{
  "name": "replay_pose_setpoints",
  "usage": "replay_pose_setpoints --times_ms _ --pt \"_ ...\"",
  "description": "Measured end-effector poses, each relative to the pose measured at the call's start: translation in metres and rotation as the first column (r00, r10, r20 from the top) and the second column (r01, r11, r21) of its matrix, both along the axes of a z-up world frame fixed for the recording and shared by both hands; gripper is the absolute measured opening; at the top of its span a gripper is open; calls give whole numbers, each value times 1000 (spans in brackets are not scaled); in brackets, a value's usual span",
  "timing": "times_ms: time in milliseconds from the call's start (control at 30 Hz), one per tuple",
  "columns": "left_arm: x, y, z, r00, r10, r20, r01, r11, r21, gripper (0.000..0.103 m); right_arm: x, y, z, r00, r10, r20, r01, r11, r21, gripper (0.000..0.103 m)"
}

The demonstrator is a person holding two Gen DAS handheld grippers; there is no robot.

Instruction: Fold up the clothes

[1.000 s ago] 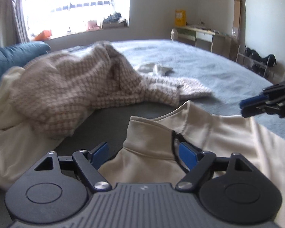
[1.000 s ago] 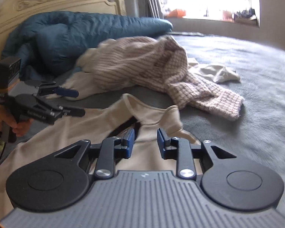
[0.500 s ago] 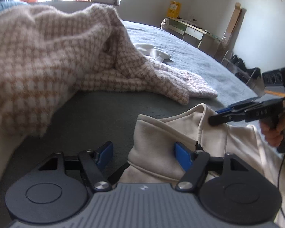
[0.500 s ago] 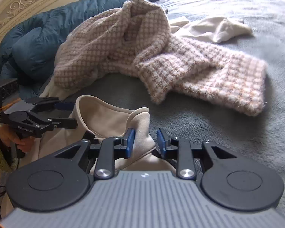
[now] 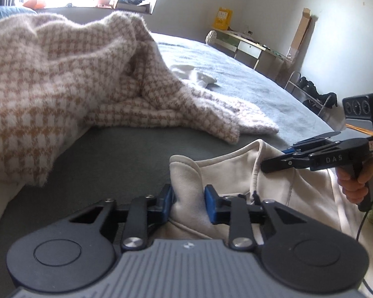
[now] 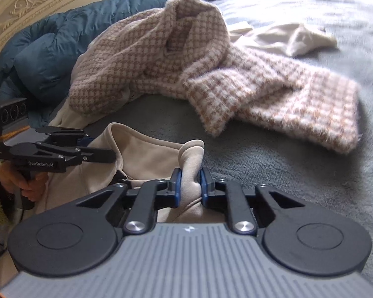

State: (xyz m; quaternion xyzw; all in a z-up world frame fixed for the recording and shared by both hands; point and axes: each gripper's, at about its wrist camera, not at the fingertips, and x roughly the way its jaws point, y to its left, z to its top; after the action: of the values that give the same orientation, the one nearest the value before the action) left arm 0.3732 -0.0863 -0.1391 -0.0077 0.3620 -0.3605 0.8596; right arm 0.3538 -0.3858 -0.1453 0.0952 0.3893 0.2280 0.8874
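Note:
A cream zip-neck top point(image 5: 236, 173) lies on the grey bed cover, its collar raised. My left gripper point(image 5: 189, 196) has the collar's left flap between its blue pads; the jaws are closing and the pads press the fabric. In the right wrist view, my right gripper point(image 6: 190, 181) pinches the other collar flap of the top point(image 6: 146, 154), its jaws also closing, the cloth squeezed narrow. Each gripper shows in the other's view: the right gripper point(image 5: 273, 162) in a hand at the right, the left gripper point(image 6: 107, 155) at the left.
A fluffy brown-and-white checked sweater point(image 5: 62, 74) point(image 6: 161, 62) is heaped just beyond the top. A small white garment point(image 6: 285, 37) lies farther back. A blue duvet point(image 6: 50, 49) and carved headboard point(image 6: 37, 0) are at the left; a desk point(image 5: 248, 47) and shoe rack point(image 5: 310, 92) stand past the bed.
Both grippers came forward and down onto the cream top's collar. Their jaws, wide a second ago, have narrowed onto the collar flaps, which now stand bunched between the pads.

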Motion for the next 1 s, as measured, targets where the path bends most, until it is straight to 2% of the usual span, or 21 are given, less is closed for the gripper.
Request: replay_pose_setpoints --times_ms 133,533,1000 --pt "-12 -1 16 999 13 30 -13 1000 -14 19 -13 11 17 999 -11 50 14 999 -49 11" --pt "-79 1 80 992 24 123 -19 999 -38 11 -78 38 83 991 -21 134 35 994 -105 11" --pt "-196 19 132 979 -5 206 19 998 -64 10 -189 58 134 976 -27 216 38 998 -50 10"
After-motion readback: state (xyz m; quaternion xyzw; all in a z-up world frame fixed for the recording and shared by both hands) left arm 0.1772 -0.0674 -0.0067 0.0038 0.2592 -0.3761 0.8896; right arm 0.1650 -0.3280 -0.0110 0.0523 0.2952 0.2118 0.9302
